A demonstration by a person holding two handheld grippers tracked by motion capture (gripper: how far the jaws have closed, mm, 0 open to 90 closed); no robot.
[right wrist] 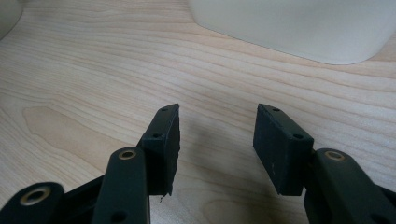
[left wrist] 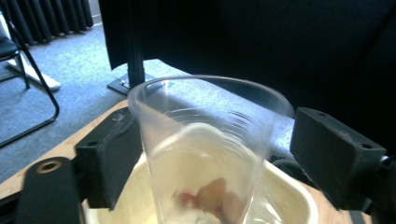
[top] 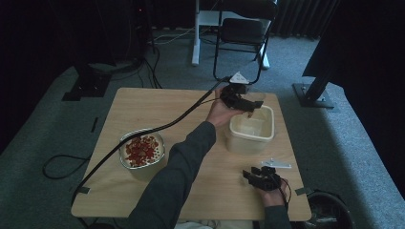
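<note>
My right hand-held gripper (top: 255,172) rests on the bench (top: 210,191) near me, jaws apart on nothing. Farther off, my left hand-held gripper (left wrist: 210,154) stands open around the clear cup (left wrist: 205,140), which sits in the white tub (top: 251,129). Left pad touches, right stands clear. I should back straight off, level, so neither pad tips it. The cup's long axis runs upright, mouth up.

A clear, ribbed plastic cup (left wrist: 205,149) stands between the left gripper's (left wrist: 215,158) two black jaws, which are spread wide; the right jaw stands clear of its wall. Pale and reddish bits lie at its bottom. Below sits a cream plastic tub (left wrist: 294,200) on a light wooden table (left wrist: 70,144).
</note>
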